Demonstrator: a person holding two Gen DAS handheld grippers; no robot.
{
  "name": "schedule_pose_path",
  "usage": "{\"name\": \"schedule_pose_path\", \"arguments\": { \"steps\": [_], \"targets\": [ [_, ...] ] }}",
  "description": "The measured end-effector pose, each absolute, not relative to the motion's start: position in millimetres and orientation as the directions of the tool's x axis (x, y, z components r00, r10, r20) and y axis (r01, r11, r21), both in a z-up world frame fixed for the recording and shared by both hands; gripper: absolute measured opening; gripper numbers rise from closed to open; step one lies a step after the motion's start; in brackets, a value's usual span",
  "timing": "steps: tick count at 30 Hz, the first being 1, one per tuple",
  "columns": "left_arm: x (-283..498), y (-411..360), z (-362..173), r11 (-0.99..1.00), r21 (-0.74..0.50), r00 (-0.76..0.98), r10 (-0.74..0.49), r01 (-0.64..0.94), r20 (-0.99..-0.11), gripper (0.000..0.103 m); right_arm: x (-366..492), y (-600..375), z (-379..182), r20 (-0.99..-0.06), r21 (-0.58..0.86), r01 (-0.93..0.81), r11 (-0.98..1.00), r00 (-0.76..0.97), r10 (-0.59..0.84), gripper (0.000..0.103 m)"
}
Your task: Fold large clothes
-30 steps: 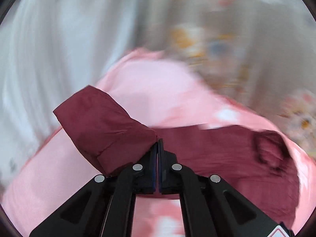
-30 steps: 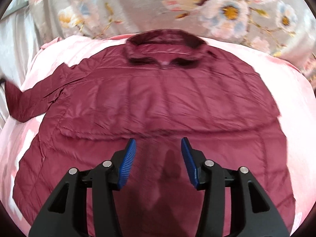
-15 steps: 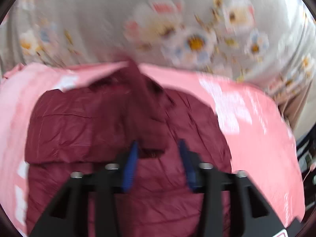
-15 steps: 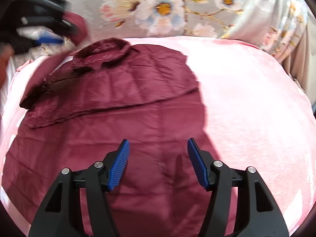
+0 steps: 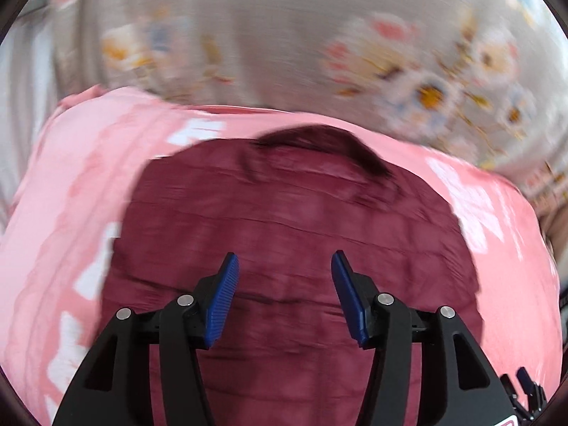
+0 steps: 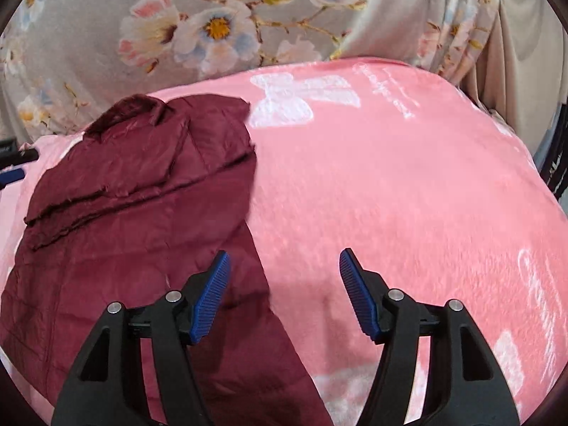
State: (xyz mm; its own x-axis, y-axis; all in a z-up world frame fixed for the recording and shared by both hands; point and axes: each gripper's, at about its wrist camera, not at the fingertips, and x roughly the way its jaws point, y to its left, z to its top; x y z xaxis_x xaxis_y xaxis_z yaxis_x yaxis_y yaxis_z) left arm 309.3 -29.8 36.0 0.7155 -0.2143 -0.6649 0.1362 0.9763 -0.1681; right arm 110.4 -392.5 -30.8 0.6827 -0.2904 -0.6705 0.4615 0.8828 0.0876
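A dark red quilted jacket (image 5: 291, 220) lies flat on a pink blanket (image 5: 81, 184), collar at the far end. A sleeve lies folded across its upper body, seen in the right wrist view (image 6: 142, 177). My left gripper (image 5: 284, 291) is open and empty above the jacket's middle. My right gripper (image 6: 284, 291) is open and empty over the jacket's right edge and the pink blanket (image 6: 408, 184). The left wrist view is motion-blurred.
A grey floral curtain (image 6: 220, 28) hangs behind the bed. The blanket carries white bow prints (image 6: 301, 96). The left gripper's tip (image 6: 14, 167) shows at the left edge of the right wrist view. Dark furniture (image 6: 557, 163) stands at the far right.
My left gripper let go of the sleeve, which now lies folded over the jacket, and opened above the jacket. My right gripper moved right, from mid-jacket to its right edge.
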Motion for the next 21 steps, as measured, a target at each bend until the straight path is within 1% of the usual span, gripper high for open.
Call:
{"name": "schedule_pose_path", "arguments": {
  "steps": [3, 4, 6, 9, 12, 16, 20, 21],
  "targets": [
    [324.6, 11.1, 32.8, 0.981, -0.189, 0.714, -0.167, 0.05, -0.68, 0.056, 136.1, -379.9, -16.0, -0.652, 0.085, 0.406, 0.91, 0.713, -0.257, 0.066],
    [329.2, 20.7, 30.5, 0.979, -0.2, 0.71, -0.16, 0.028, -0.685, 0.056, 144.2, -375.0, -12.8, -0.647, 0.084, 0.39, 0.917, 0.721, -0.248, 0.068],
    [338.8, 42.3, 23.8, 0.973, -0.232, 0.697, -0.156, -0.016, -0.7, 0.056, 168.5, -362.3, -6.1, -0.638, 0.087, 0.351, 0.932, 0.738, -0.218, 0.07],
    [355.0, 69.8, 8.6, 0.961, -0.267, 0.665, -0.15, -0.077, -0.732, 0.056, 206.2, -347.6, -2.3, -0.641, 0.108, 0.308, 0.945, 0.748, -0.171, 0.07],
    [367.6, 89.0, -8.5, 0.948, -0.294, 0.636, -0.153, -0.122, -0.756, 0.056, 244.8, -340.3, -7.0, -0.662, 0.115, 0.305, 0.945, 0.733, -0.156, 0.071],
    [382.6, 103.3, -34.1, 0.936, -0.315, 0.594, -0.163, -0.16, -0.788, 0.056, 278.1, -352.8, -22.7, -0.702, 0.174, 0.358, 0.917, 0.698, -0.139, 0.071],
    [395.0, 102.5, -53.9, 0.947, -0.272, 0.564, -0.132, -0.172, -0.815, 0.056, 298.2, -357.4, -44.1, -0.744, 0.164, 0.392, 0.905, 0.652, -0.148, 0.071],
    [398.5, 101.9, -60.3, 0.949, -0.262, 0.552, -0.125, -0.175, -0.824, 0.054, 304.3, -353.2, -51.4, -0.76, 0.151, 0.375, 0.915, 0.636, -0.136, 0.064]
  ]
}}
